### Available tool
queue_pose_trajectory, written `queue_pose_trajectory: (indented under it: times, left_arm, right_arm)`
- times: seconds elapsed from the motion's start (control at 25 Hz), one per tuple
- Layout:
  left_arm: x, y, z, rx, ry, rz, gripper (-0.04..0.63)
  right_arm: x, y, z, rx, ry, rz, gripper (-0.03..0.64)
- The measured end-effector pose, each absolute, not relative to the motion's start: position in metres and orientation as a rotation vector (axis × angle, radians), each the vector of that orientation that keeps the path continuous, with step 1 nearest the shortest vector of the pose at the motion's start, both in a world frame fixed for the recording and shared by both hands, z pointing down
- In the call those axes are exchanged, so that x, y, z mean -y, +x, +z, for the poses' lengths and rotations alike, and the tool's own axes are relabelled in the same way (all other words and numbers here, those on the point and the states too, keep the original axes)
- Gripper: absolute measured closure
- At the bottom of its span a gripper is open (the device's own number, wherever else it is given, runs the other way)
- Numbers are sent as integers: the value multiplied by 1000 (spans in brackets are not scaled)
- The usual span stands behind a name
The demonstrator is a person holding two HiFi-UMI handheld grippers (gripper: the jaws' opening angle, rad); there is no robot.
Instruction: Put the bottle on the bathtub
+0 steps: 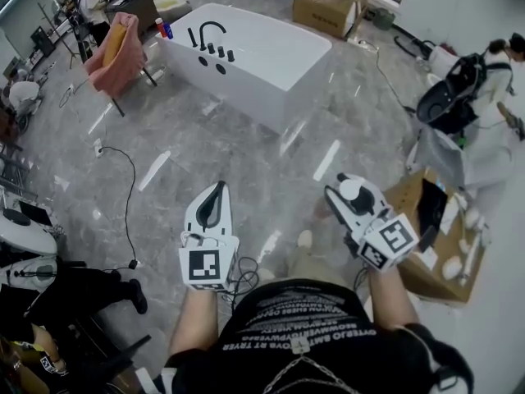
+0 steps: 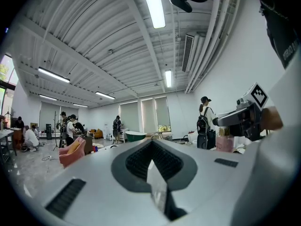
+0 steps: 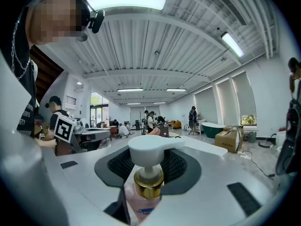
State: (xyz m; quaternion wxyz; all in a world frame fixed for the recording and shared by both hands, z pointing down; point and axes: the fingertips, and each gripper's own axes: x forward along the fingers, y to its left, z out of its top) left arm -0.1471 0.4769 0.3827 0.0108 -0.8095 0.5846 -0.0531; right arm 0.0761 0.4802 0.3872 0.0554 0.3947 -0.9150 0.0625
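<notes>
Evidently we clamp the pump bottle (image 3: 143,192) upright in our right gripper (image 1: 349,191) to carry it toward the far bathtub (image 1: 271,64); our left gripper (image 1: 216,189) is closed, empty.

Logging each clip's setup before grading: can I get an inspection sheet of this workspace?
Surface: glossy grey stone floor; white bathtub with black tap stands far ahead.
Job's things: pink pump bottle with gold collar, not yet on the bathtub.
Clutter: pink armchair; brown cardboard boxes.
Grippers: right gripper shut on the bottle; left gripper shut, empty.
Cables: black cable across the floor.
Surroundings: people at work around the hall.
</notes>
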Motion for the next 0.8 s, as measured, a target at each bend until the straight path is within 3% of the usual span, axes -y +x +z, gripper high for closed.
queue_pose_trajectory:
  times: [0.8]
  left_arm:
    - [-433,-152,411,-1838,-2552,-245,598]
  right_arm:
    - [-424,64,401,2776,1138,215,472]
